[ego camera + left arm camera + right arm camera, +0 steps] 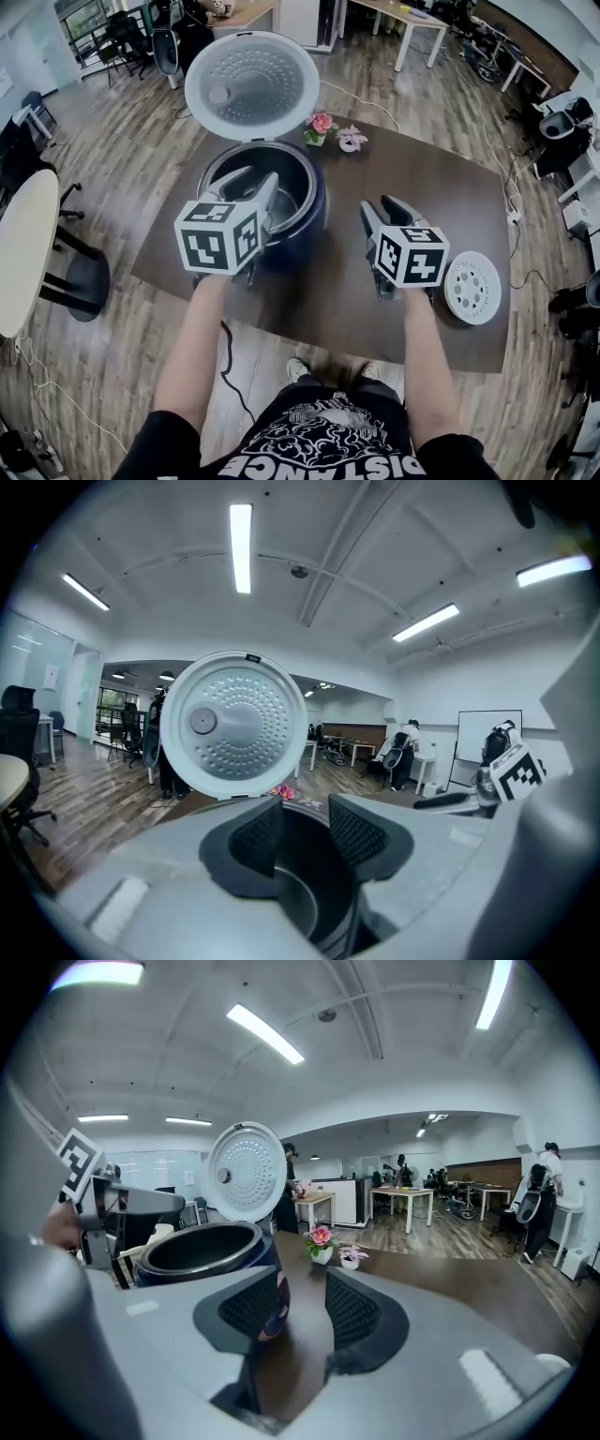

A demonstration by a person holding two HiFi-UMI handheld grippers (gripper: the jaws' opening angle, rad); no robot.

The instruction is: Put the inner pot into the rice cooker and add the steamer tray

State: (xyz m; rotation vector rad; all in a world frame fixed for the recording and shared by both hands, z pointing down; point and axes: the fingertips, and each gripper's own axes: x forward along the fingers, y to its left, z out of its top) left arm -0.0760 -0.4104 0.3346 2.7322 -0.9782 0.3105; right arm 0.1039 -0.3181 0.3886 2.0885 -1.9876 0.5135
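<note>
The dark blue rice cooker (pixel 307 225) stands on the brown table with its white lid (pixel 251 84) raised. The silvery inner pot (pixel 289 199) sits inside it. My left gripper (pixel 251 184) hovers over the cooker's near rim, jaws open and empty; in the left gripper view the pot's dark inside (pixel 302 892) shows between its pads. My right gripper (pixel 384 208) hangs open and empty to the right of the cooker (pixel 202 1252), above bare table. The white perforated steamer tray (pixel 472 287) lies flat on the table, right of my right hand.
Two small pots of flowers (pixel 328 131) stand on the table (pixel 375 169) behind the cooker. A round white table (pixel 23 248) and office chairs stand to the left. Desks, chairs and people fill the room beyond.
</note>
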